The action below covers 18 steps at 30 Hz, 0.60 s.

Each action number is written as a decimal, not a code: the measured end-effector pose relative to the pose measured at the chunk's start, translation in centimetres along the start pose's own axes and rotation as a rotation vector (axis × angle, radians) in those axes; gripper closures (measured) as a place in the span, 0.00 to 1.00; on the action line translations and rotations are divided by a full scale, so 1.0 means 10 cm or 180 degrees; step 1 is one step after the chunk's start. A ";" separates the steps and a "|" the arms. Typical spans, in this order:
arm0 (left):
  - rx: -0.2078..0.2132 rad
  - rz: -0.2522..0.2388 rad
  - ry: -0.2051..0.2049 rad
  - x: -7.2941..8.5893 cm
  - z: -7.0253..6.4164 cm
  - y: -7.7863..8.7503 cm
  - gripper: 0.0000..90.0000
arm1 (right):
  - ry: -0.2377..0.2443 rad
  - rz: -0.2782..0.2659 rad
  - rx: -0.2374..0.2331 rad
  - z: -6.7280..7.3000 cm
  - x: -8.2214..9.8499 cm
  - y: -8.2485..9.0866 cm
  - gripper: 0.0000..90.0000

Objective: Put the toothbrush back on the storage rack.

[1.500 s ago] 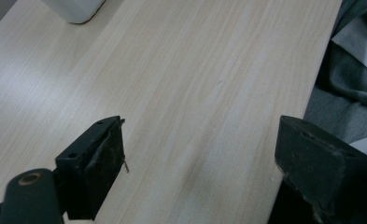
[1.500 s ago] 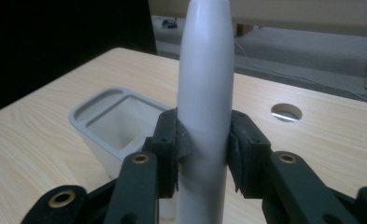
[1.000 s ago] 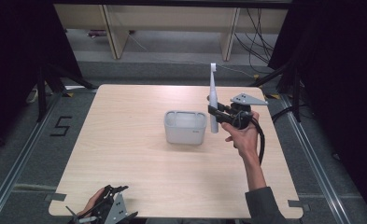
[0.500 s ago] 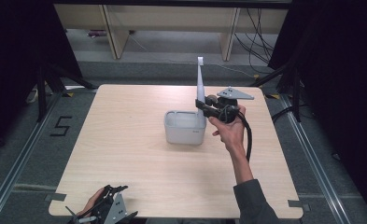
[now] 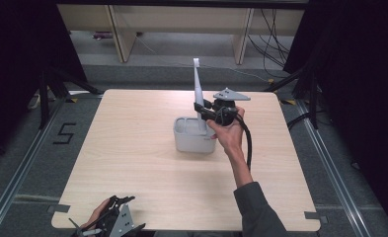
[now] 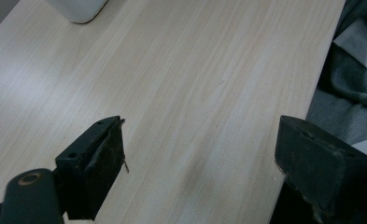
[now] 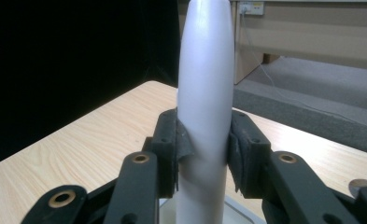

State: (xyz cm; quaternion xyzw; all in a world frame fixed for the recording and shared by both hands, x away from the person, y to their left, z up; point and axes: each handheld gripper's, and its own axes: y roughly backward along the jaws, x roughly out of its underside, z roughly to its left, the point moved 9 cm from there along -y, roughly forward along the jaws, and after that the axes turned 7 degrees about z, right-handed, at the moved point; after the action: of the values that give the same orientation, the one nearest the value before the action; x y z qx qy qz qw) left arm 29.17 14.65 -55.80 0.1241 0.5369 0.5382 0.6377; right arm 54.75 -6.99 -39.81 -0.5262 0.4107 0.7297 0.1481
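Comparing with a second earlier — right gripper clamped on the white toothbrush had shifted toward 9 o'clock, now over the grey container — drop looked next; left gripper idle, jaws apart.

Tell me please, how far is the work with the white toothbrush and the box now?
Done: the right gripper is shut on the white toothbrush, lifted and upright. In hand: the brush is held over the grey box, its lower end at the box's opening; the pads clamp its handle in the right gripper view. Left, probably: lower it in and let go. The left gripper stands open at the table's near edge.
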 end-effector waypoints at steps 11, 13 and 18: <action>0.0006 0.0008 -0.0004 0.00 0.00 0.00 0.17 | -0.0011 0.0053 0.0070 0.02 0.06 -0.18 0.74; 0.0009 0.0011 -0.0012 0.00 -0.01 0.00 0.17 | 0.0040 0.0036 0.0105 0.00 0.07 -0.21 0.74; 0.0005 0.0006 -0.0007 0.00 0.00 0.00 0.17 | 0.0047 0.0060 0.0140 -0.01 0.11 -0.24 0.74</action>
State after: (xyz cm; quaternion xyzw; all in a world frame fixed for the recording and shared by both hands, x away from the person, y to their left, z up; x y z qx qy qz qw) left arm 29.15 14.65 -55.87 0.1257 0.5365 0.5383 0.6377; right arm 55.95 -5.83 -41.83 -0.5243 0.4327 0.7180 0.1497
